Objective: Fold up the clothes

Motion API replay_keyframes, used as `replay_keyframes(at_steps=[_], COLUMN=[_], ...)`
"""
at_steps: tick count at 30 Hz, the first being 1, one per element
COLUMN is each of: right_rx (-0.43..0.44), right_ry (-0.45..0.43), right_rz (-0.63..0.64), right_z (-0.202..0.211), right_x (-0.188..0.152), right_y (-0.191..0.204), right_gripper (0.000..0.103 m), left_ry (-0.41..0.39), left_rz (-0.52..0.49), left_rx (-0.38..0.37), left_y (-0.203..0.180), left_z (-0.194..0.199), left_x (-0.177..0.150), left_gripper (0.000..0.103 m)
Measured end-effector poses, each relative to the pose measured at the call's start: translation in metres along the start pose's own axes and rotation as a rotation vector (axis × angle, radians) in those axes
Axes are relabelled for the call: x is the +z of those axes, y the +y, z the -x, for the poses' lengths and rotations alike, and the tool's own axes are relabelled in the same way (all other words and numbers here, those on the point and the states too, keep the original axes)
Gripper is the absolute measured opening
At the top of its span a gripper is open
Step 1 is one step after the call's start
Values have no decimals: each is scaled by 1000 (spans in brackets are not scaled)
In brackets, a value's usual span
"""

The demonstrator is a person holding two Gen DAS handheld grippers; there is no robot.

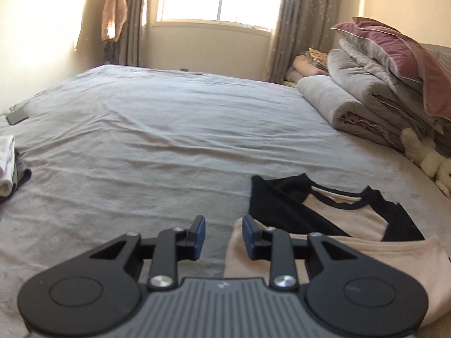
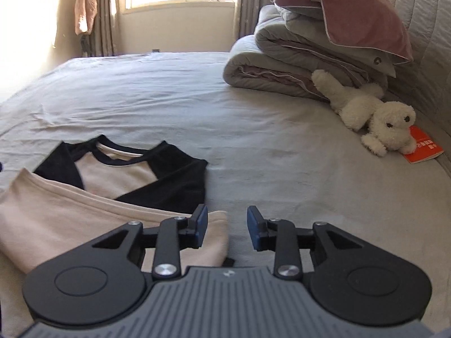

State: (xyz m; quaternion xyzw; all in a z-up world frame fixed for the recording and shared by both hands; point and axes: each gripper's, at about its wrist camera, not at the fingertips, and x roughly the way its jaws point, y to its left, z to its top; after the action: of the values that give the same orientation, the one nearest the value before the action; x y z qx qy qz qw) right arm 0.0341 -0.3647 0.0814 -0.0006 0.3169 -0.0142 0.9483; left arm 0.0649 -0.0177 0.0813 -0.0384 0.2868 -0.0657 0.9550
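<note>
1. One pink-and-black shirt [image 2: 112, 186], folded, lies near on the bed [image 2: 253, 118].
2. Left claw [image 1: 224, 238] and right claw [image 2: 227, 232]: both parted, gripping nothing.
3. One plush dog [image 2: 375, 118]; perhaps two stacked clothes [image 1: 8, 166] far left.

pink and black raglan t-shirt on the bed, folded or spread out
Folded: the pink and black raglan t-shirt has its pink hem doubled up toward the collar, sleeves tucked in.

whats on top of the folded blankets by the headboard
A dusty pink pillow with pale piping lies on top of the folded blankets, tilted against the headboard. A white plush dog lies at the stack's foot. Anything behind the pillow is hidden.
</note>
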Motion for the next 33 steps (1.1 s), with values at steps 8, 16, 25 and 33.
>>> replay_keyframes(at_steps=[8, 16, 25, 33], right_rx=[58, -53, 13, 191], right_ry=[203, 241, 134, 50], right_rz=[143, 122, 9, 115], right_z=[-16, -25, -4, 7], right_x=[-37, -45, -29, -32], right_y=[59, 31, 21, 91], right_gripper=[33, 83, 83, 47], left_ry=[90, 139, 83, 84], left_rz=[-234, -168, -155, -182], left_rx=[-154, -162, -173, -227], left_y=[-65, -43, -49, -83], left_z=[12, -6, 17, 21], left_x=[-56, -59, -49, -67], left_gripper=[37, 41, 41, 41])
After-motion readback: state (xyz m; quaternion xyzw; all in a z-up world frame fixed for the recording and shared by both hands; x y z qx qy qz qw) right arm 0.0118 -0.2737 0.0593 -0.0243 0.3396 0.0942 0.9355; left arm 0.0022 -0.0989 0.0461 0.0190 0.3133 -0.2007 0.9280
